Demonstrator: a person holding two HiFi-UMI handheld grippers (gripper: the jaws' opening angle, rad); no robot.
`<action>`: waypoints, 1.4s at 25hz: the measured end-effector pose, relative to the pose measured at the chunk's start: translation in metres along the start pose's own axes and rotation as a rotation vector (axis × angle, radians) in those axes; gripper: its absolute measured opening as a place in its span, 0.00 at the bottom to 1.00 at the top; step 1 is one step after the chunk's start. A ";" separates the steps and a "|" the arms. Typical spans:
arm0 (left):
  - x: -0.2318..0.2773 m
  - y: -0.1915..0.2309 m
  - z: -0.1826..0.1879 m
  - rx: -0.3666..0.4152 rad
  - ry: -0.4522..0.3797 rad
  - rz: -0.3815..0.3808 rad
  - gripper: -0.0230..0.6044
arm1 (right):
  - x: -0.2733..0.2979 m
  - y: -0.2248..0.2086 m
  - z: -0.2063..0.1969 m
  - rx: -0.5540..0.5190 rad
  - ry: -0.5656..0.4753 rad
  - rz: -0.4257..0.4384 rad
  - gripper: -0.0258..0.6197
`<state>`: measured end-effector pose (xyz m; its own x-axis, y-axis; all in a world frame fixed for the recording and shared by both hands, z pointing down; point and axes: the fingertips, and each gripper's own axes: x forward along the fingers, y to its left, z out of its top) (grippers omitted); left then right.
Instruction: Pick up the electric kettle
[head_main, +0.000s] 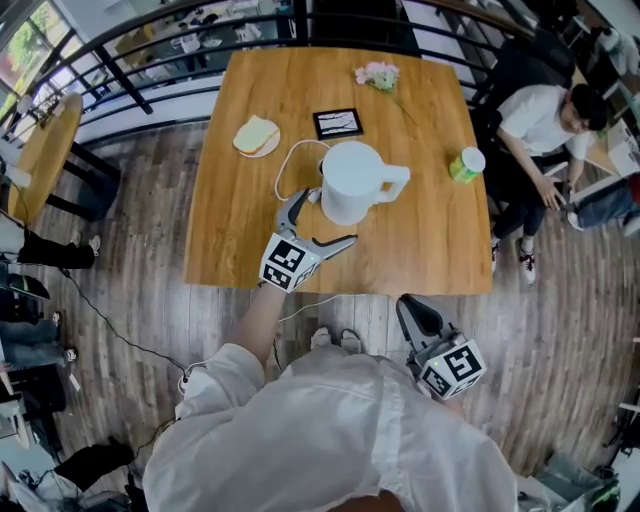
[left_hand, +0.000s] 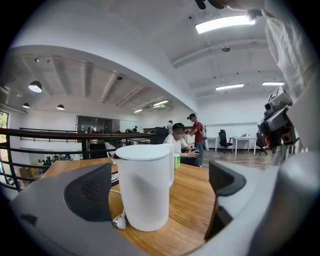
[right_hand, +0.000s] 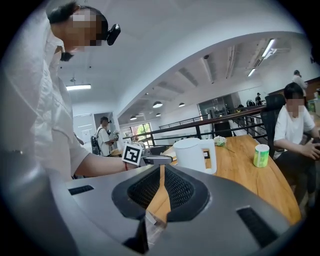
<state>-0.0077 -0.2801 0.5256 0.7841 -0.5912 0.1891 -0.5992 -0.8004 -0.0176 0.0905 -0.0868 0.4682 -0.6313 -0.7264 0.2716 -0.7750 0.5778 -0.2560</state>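
A white electric kettle stands near the middle of the wooden table, its handle pointing right. A white cord loops away from its left side. My left gripper is over the table's near edge with its jaws wide open, and the kettle stands just ahead of them; the pads are clear of it. My right gripper hangs shut off the table's near edge, to the right, with nothing in it. In the right gripper view the shut jaws point towards the kettle.
On the table's far half lie a plate with bread, a dark framed picture and a small bunch of flowers. A green can stands near the right edge, beside a seated person. A black railing runs behind.
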 end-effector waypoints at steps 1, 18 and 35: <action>0.007 0.004 -0.004 0.005 0.005 -0.001 0.96 | 0.000 -0.001 -0.002 0.005 0.004 -0.007 0.06; 0.074 0.039 -0.064 -0.024 0.081 -0.018 0.97 | -0.005 -0.020 -0.016 0.048 0.059 -0.082 0.06; 0.094 0.045 -0.060 0.046 0.088 -0.020 0.96 | 0.023 -0.080 -0.021 -0.025 0.119 -0.103 0.06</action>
<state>0.0299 -0.3656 0.6017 0.7774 -0.5655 0.2754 -0.5738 -0.8170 -0.0579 0.1375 -0.1418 0.5138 -0.5465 -0.7337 0.4038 -0.8352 0.5130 -0.1984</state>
